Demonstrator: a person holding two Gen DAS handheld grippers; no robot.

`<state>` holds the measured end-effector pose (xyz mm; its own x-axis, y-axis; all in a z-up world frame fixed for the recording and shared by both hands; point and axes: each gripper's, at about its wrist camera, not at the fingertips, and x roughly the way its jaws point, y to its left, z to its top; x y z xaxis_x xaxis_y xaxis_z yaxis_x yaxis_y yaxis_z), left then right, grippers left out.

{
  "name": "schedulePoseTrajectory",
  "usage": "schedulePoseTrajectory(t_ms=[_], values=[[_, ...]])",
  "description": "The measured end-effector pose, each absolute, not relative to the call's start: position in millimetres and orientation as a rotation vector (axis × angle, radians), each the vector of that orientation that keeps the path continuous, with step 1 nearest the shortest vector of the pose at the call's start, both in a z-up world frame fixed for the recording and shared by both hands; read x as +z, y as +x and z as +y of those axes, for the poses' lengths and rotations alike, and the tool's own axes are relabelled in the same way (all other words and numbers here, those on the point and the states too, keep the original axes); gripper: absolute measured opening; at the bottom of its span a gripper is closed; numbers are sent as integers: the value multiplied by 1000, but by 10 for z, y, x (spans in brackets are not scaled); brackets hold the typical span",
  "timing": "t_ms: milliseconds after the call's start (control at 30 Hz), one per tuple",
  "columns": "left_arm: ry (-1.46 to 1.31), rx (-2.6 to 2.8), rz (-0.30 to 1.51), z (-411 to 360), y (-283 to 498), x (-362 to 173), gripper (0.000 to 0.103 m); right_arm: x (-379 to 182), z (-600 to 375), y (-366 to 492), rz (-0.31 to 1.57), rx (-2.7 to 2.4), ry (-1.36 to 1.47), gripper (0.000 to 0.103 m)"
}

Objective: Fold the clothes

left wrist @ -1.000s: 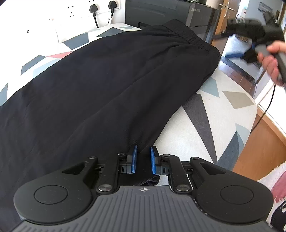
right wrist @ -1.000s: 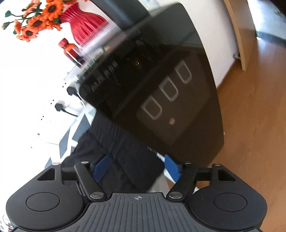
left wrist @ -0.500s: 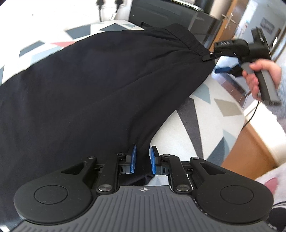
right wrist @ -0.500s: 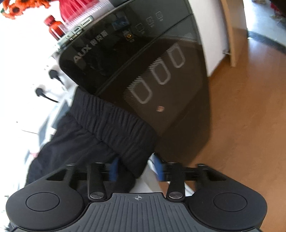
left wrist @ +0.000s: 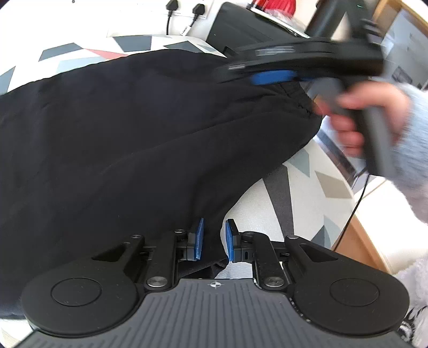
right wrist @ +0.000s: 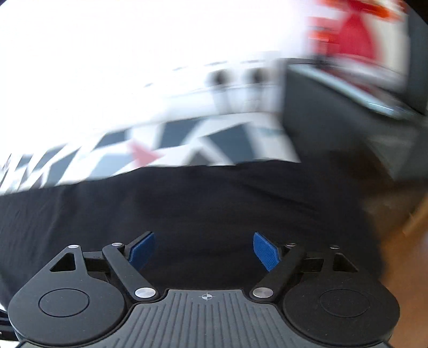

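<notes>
Left wrist view: the left hand-held gripper (left wrist: pixel 213 239) has its blue pads set narrow, pinching a corner of the black garment (left wrist: pixel 128 139) at its near edge, cloth running btwn the pads. Garment lies spread across a surface w/ a white cover (left wrist: pixel 302 192) printed in grey, blue and red triangles; its gathered waistband end (left wrist: pixel 294 93) sits toward the upper right. Over that end hangs the right hand-held gripper (left wrist: pixel 270 76), blurred, held by a hand (left wrist: pixel 355 117) in a pale fuzzy sleeve (left wrist: pixel 412 150). Right wrist view: right hand-held gripper (right wrist: pixel 204 250) has just been opening; pads stand wide apart over the black cloth (right wrist: pixel 187 203), nothing pressed btwn them. Behind the surface: a white wall w/ two black plugs (left wrist: pixel 184 5) in sockets, a dark appliance (left wrist: pixel 240 29) just beside the cover's far corner, and something red (left wrist: pixel 272 4) on top of it, too blurred to tell what or whether it holds anything. Wood floor (left wrist: pixel 366 241) shows at right. No containers can be made out clearly.
</notes>
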<state>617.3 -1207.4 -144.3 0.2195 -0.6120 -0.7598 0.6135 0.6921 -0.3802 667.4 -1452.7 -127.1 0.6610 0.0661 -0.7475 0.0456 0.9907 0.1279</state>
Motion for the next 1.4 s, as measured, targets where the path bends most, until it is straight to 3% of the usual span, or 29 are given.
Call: schedulePoseTrajectory(t_ms=[67, 133, 167, 367, 500, 567, 700, 767, 833, 900, 1100, 1400], values=[[-63, -841, 1068, -12007, 6202, -1476, 17, -1424, -14341, 7004, 903, 54, 107, 78], [-107, -834, 1071, -11955, 6203, -1500, 17, -1599, -14208, 7338, 967, 48, 89, 70], [-112, -831, 1067, -11946, 6191, -1504, 17, -1666, -14153, 7476, 976, 27, 56, 77], [-143, -806, 1044, -11913, 6116, -1525, 17, -1740, -14220, 8245, 949, -32, -16, 87], [-125, -806, 1049, -11920, 6059, -1510, 18, -1762, -14249, 8503, 936, -53, -10, 85], [-114, -811, 1046, -11932, 6040, -1505, 18, -1755, -14297, 8603, 942, -80, 31, 79], [-162, -796, 1055, -11844, 6073, -1486, 20, -1645, -14314, 8535, 897, -98, 77, 83], [-157, -761, 1025, -11761, 6042, -1410, 28, -1508, -14312, 8342, 829, -61, 99, 98], [-162, -712, 975, -11603, 6025, -1301, 54, -1357, -14315, 8127, 770, -10, 120, 102], [-204, -658, 929, -11387, 6022, -1177, 65, -1241, -14314, 7908, 758, 43, 152, 102], [-419, -378, 851, -10409, 6088, -1000, 72, -1215, -14190, 7359, 792, 138, 207, 102], [-716, 116, 706, -8598, 5906, -1076, 73, -1325, -13568, 6765, 848, 119, 224, 102]])
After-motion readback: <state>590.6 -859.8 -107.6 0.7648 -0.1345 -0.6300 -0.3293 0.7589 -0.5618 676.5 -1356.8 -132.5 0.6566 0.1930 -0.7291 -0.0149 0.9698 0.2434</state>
